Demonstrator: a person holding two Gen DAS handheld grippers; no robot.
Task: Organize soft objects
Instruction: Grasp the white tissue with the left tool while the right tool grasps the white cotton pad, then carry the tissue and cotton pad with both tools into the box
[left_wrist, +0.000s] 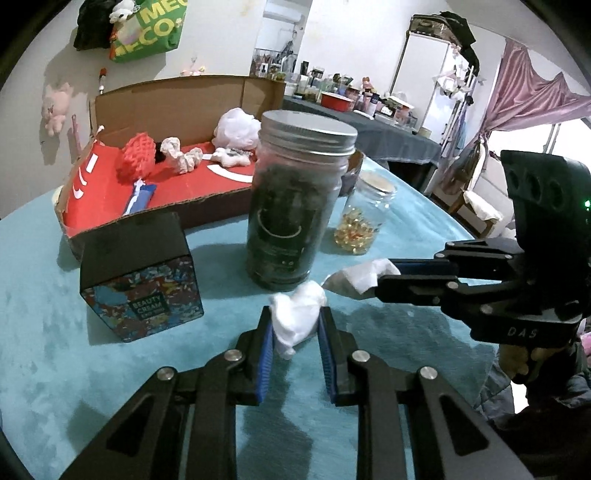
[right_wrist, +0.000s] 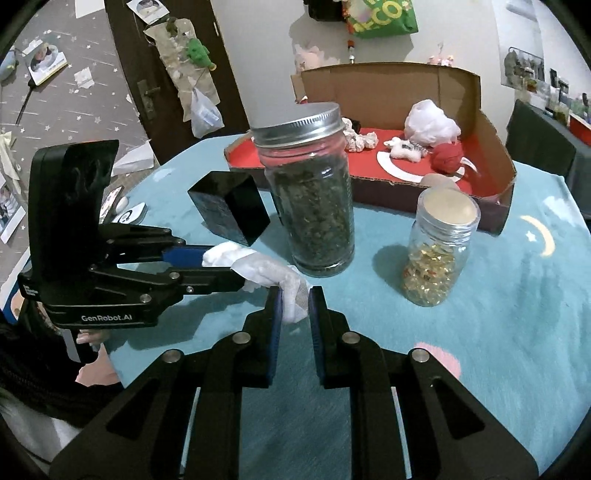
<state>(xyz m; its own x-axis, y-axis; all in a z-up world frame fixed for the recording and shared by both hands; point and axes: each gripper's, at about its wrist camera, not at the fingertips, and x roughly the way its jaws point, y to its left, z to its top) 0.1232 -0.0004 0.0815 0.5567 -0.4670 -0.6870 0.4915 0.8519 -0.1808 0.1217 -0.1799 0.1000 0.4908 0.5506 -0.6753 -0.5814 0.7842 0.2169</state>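
Holding one white cloth (left_wrist: 295, 317) between both my tongs, I have my left tongs (left_wrist: 295, 325) closed on one end of it and my right tongs (right_wrist: 295, 306) closed on the other, so the cloth stretches between them just above the blue table cover (left_wrist: 110, 369), close to the near edge of the table.

Right behind the cloth stands a tall glass jar (right_wrist: 310, 199) with a silver screw lid, nearly full of dark green dried leaves. Beside it, towards the right edge, is a smaller glass jar (right_wrist: 439, 251) with a flat pale lid, about half filled with yellow capsules. On the other side of the tall jar sits a black box (left_wrist: 142, 277) with a patterned side that reads "BEAUTY CREAM"; it is closed and I cannot tell what is inside.

Along the far edge of the table lies an open cardboard box (left_wrist: 177, 103) with a red floor. In it I see a red knitted thing (left_wrist: 138, 155), a crumpled pinkish-white scrunchie (left_wrist: 181, 157), a small white soft toy (left_wrist: 231, 157), a white fluffy bundle (left_wrist: 236, 127) against the back wall, and a blue and white packet (left_wrist: 138, 197) near the front corner
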